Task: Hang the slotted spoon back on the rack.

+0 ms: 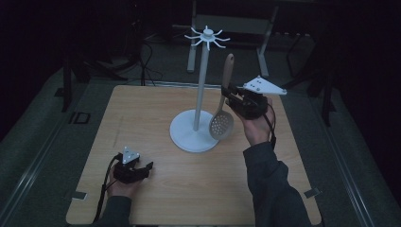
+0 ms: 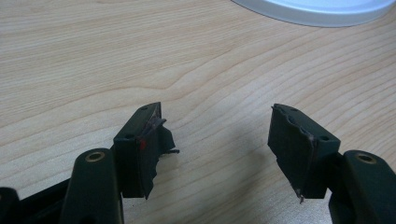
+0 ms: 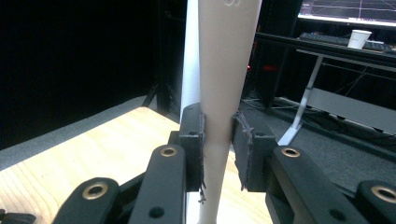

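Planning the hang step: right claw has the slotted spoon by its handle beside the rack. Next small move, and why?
Probably lift the slotted spoon higher: its handle end sits below the hooks atop the white rack. The right claw is shut on the handle; the left claw rests open on the table.

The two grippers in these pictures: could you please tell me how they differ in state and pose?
The right gripper is shut on the slotted spoon's handle, raised beside the white hook stand; the left gripper is open and holds nothing. The left rests low on the wooden table, far from the stand. Both have black jaws.
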Motion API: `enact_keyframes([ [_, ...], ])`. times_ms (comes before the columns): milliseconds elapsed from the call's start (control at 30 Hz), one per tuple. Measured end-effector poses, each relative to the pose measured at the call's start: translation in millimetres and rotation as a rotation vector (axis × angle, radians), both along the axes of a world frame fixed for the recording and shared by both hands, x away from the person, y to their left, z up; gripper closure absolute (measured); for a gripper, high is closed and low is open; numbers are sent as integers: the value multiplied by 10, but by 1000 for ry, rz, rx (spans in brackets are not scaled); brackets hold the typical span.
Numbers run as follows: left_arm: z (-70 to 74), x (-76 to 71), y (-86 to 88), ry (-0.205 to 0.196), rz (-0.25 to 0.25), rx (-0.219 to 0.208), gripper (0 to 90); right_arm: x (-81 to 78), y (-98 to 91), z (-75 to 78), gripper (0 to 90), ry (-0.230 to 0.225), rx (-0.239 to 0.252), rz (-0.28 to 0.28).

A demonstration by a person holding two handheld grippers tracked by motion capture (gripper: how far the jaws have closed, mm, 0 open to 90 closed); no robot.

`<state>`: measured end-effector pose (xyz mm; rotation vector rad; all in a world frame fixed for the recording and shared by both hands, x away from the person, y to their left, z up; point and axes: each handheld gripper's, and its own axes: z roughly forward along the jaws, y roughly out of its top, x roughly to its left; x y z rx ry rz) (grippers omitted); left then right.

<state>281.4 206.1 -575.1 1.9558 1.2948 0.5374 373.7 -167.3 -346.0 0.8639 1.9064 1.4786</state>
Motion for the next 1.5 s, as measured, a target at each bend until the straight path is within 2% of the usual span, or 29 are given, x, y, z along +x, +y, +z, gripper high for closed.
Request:
enact_keyframes([
  [567, 0, 0, 0, 0, 0, 0, 360, 75, 51, 131, 744, 9, 4, 7],
  [1500, 1, 1, 4, 1, -1, -3, 359, 216, 131, 170, 743, 59, 16, 23],
])
